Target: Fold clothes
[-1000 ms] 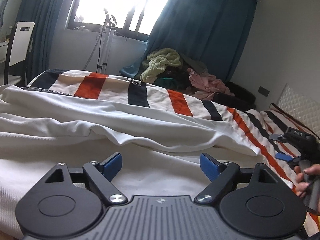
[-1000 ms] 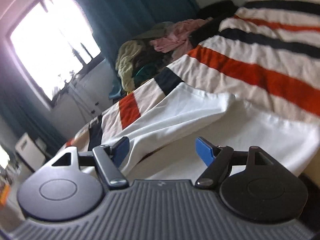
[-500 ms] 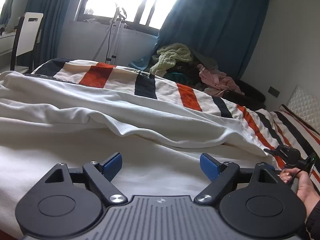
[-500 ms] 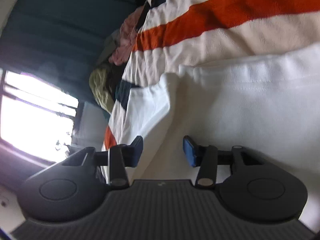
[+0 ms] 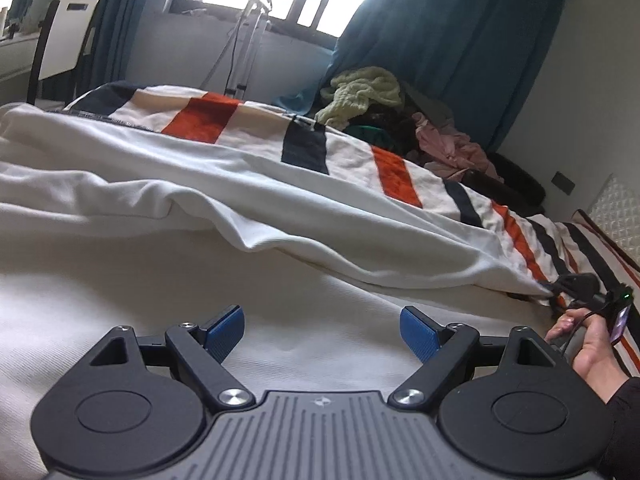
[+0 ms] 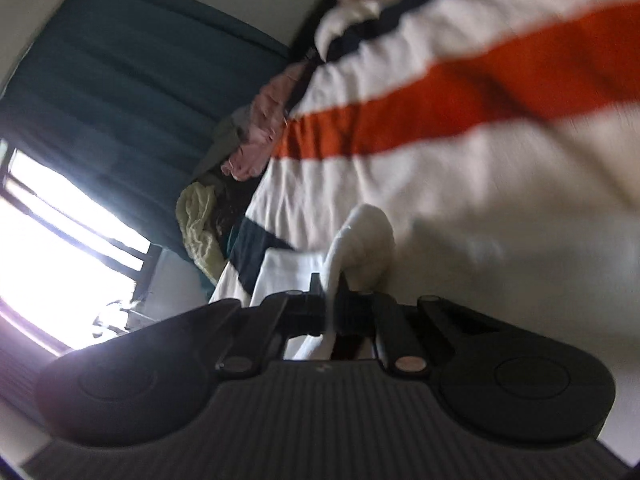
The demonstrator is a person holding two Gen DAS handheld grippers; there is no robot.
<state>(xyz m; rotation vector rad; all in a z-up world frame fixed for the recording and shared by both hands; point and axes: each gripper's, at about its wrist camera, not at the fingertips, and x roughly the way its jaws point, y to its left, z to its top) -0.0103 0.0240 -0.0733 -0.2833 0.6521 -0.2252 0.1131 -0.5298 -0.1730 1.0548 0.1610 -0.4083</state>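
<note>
A large white garment (image 5: 248, 204) lies spread and rumpled across the striped bedspread (image 5: 304, 144). My left gripper (image 5: 322, 330) is open with blue pads, hovering low over the garment's near part, holding nothing. My right gripper (image 6: 330, 294) is shut on an edge of the white garment (image 6: 360, 236), which bunches up between its jaws. In the left wrist view the right gripper (image 5: 568, 286) pinches the garment's far right corner, with the person's hand (image 5: 588, 340) behind it.
A pile of clothes (image 5: 384, 108), pale green and pink, sits at the bed's far end by the blue curtain (image 5: 448, 40). A white chair (image 5: 60, 40) stands at far left. A stand (image 5: 248, 36) is under the window. The wall is at right.
My right gripper has closed on the garment's edge and rolled sideways. The left gripper has stayed open, shifting slightly over the cloth.
</note>
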